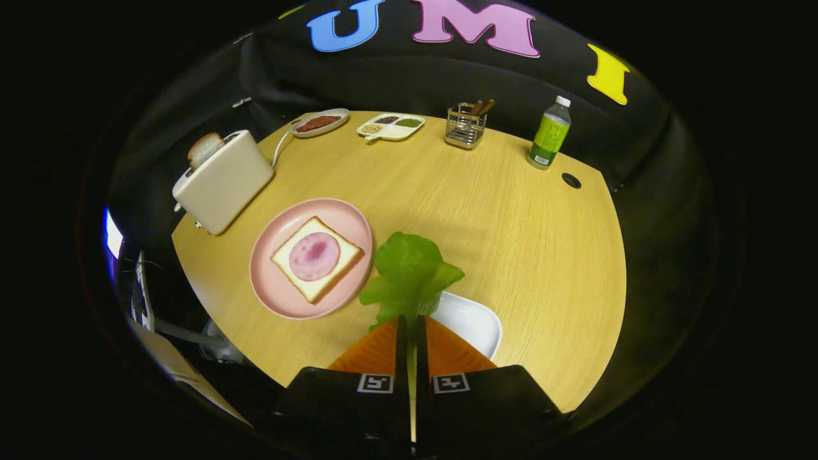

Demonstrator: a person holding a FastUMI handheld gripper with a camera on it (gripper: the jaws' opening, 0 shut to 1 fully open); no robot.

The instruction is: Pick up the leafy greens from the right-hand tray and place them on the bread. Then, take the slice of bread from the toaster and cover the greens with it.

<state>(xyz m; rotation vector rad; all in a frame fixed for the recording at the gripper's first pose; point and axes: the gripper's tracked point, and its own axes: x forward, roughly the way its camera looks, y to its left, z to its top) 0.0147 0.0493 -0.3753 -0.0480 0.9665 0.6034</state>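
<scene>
Gripper view: gripper [411,326] fingers pinched on leafy greens [409,275] by the stem, lifted over white tray [476,322], leaf free for bread [317,259] on pink plate [275,294].

**Illumination and optical quality, gripper view**

Even overhead light falls on the wooden table [447,211], which renders bright and warm, with only faint, soft shadows under the toaster [222,180] and the pink plate [275,291]. The surrounding booth is dim. A small bluish-white glare patch [112,235] sits beyond the table edge, below the toaster. Fisheye distortion bows the table edges (strongest toward the periphery). The gripper [412,332], its fingers closed on the leafy greens [412,275], appears slightly soft; the mid-field is sharp.
</scene>
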